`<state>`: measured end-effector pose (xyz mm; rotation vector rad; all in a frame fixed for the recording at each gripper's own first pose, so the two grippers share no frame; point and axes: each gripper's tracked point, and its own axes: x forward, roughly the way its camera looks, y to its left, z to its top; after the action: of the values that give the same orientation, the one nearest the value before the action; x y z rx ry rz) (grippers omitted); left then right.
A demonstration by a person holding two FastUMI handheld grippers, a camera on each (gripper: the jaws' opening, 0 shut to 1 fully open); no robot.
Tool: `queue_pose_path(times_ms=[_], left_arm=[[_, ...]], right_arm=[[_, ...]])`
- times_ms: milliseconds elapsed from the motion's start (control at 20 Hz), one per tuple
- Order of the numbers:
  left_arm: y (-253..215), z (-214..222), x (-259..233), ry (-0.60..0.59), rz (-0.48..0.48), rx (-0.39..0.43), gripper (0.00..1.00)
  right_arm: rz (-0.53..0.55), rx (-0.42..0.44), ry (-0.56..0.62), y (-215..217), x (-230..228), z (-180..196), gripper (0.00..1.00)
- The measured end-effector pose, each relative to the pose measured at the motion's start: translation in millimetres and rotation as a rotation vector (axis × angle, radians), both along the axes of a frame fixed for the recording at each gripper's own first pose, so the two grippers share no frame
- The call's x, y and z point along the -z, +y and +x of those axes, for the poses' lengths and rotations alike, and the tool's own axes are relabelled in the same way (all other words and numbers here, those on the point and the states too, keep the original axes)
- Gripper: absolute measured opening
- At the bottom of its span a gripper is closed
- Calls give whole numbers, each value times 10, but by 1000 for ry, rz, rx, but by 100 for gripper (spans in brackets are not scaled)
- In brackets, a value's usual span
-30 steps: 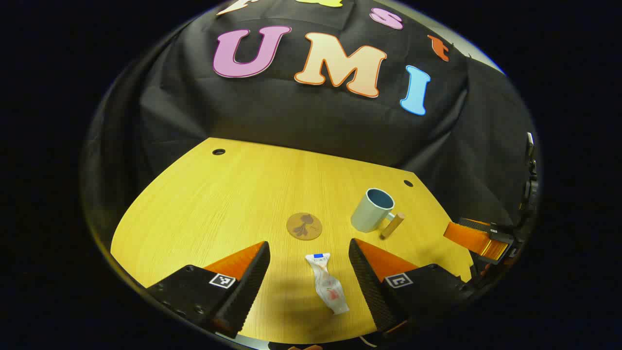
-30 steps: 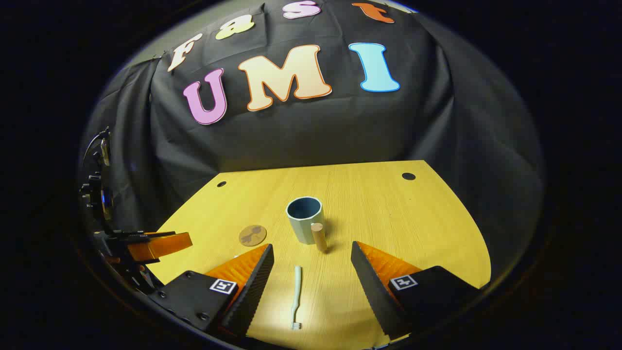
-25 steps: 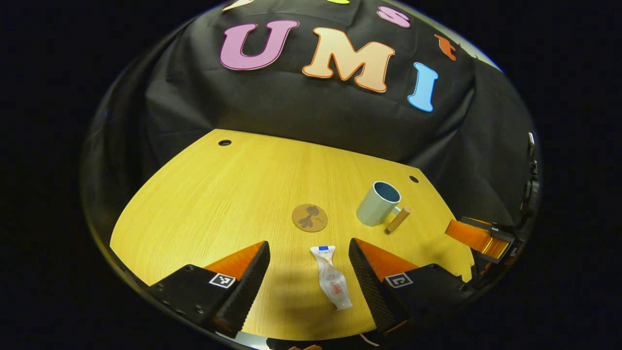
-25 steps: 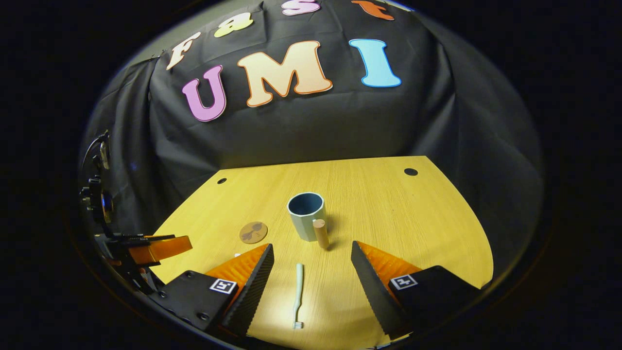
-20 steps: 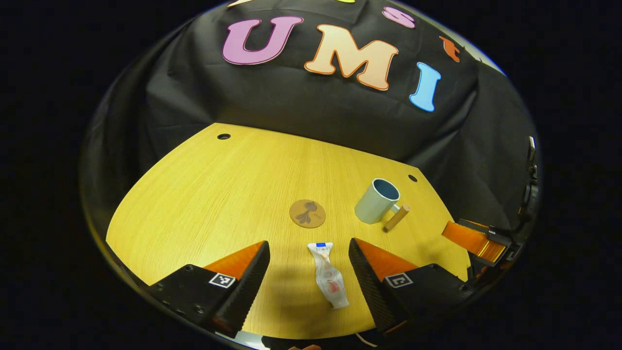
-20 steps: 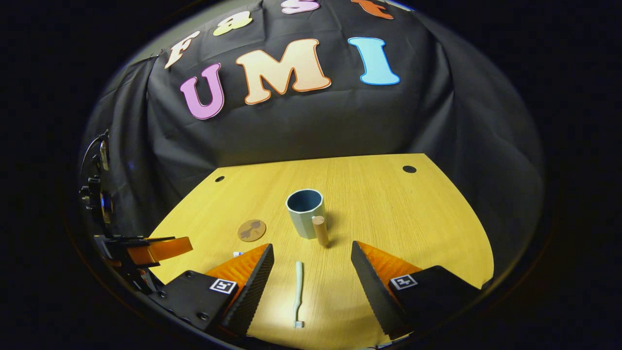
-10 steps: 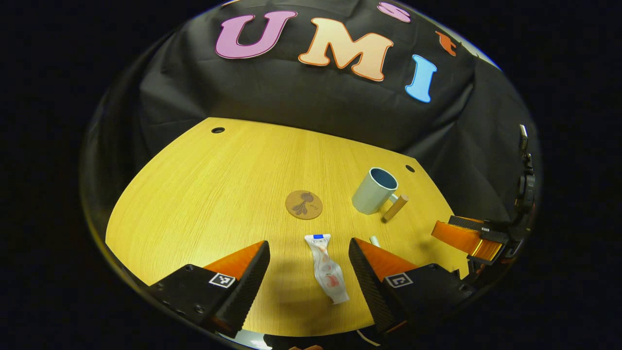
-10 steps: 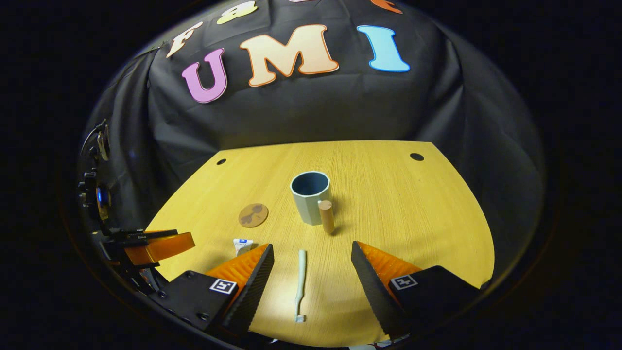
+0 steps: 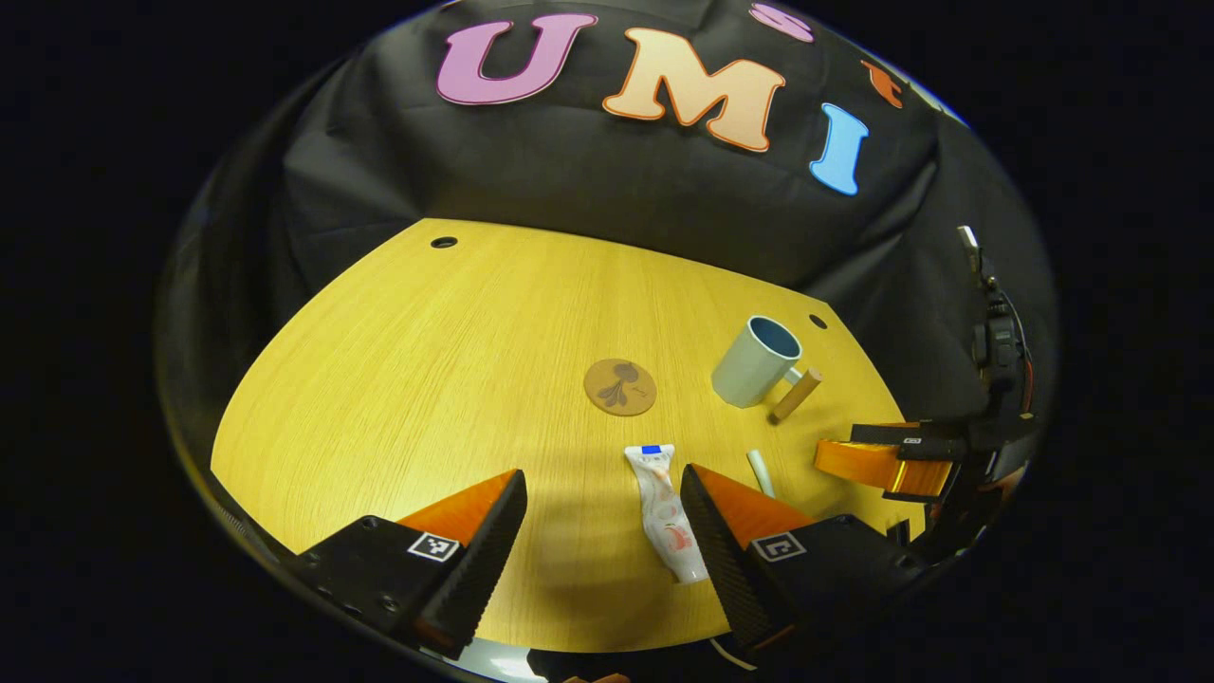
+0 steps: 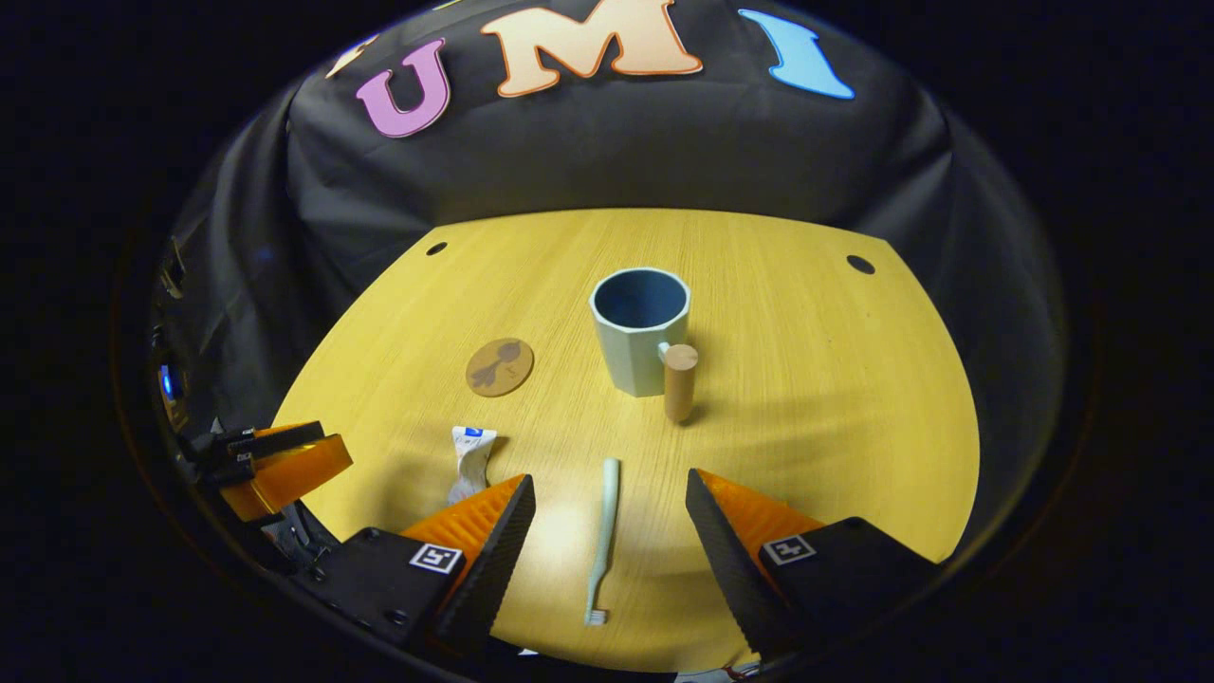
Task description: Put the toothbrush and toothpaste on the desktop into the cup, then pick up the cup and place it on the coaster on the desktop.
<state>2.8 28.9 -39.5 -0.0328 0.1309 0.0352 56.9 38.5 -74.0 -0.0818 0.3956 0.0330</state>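
Note:
A white toothpaste tube (image 9: 664, 507) lies flat on the yellow desktop (image 9: 427, 379), close to the right finger of my open left gripper (image 9: 607, 545). The tube (image 10: 468, 462) also shows in the right gripper view. A pale toothbrush (image 10: 602, 541) lies between the spread fingers of my open right gripper (image 10: 607, 545), bristles toward the near edge; its tip (image 9: 760, 471) peeks out in the left gripper view. A pale cup (image 10: 640, 332) with a wooden handle stands upright beyond it, also seen as the cup (image 9: 756, 361). A round brown coaster (image 10: 500, 366), the same coaster (image 9: 620, 386), lies left of the cup.
The other gripper (image 9: 887, 460) hangs at the right edge of the left gripper view, and the left one (image 10: 275, 465) at the left edge of the right gripper view. Two cable holes (image 10: 860, 264) sit near the desktop's (image 10: 806, 398) far corners. Black cloth walls the far side.
Both grippers have dropped closer to the desktop and moved forward. The cup looms larger in the right gripper view; the toothpaste now lies against the left gripper's right finger side.

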Motion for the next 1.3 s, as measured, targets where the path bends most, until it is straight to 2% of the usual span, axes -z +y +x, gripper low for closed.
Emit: queue_pose_path(times_ms=[50, 100, 200, 250, 300, 350, 500, 550, 600, 650, 750, 800, 850, 900, 1150, 1200, 1300], left_arm=[[33, 10, 2, 2, 2, -6, 95], [55, 12, -6, 3, 4, -9, 95], [93, 38, 13, 12, 14, -12, 95], [111, 42, 3, 15, 22, -13, 95], [127, 55, 5, 17, 28, -15, 95], [145, 66, 16, 23, 32, -17, 95], [199, 91, 48, 39, 26, -31, 95], [205, 89, 63, 44, 18, -34, 95], [222, 96, 94, 50, 10, -37, 95], [233, 104, 114, 57, 4, -39, 95], [266, 117, 145, 67, 1, -45, 95], [278, 130, 163, 72, 3, -47, 95], [292, 137, 164, 75, 9, -50, 95], [315, 147, 162, 76, 19, -54, 95], [403, 170, 172, 84, 40, -79, 95], [426, 168, 172, 85, 39, -82, 95], [427, 164, 185, 88, 34, -84, 95]], right_arm=[[-8, -1, 23, 9, 35, 41, 99], [-20, 2, 46, 9, 92, 99, 94], [-33, 5, 91, 28, 178, 212, 98], [-40, 7, 119, 31, 240, 265, 93], [-53, 12, 144, 18, 305, 318, 92], [-70, 20, 166, -9, 354, 368, 97], [-76, 31, 241, 3, 494, 443, 84], [-72, 37, 271, 5, 533, 458, 88], [-74, 43, 293, 3, 565, 481, 81], [-93, 54, 310, -32, 576, 492, 86], [-107, 58, 340, -39, 611, 527, 80], [-113, 64, 355, -51, 639, 530, 67], [-121, 78, 373, -76, 659, 535, 63], [-124, 90, 386, -93, 680, 538, 64], [-139, 106, 416, -104, 704, 558, 50], [-152, 104, 417, -129, 696, 559, 39], [-157, 100, 427, -97, 722, 550, 25]])
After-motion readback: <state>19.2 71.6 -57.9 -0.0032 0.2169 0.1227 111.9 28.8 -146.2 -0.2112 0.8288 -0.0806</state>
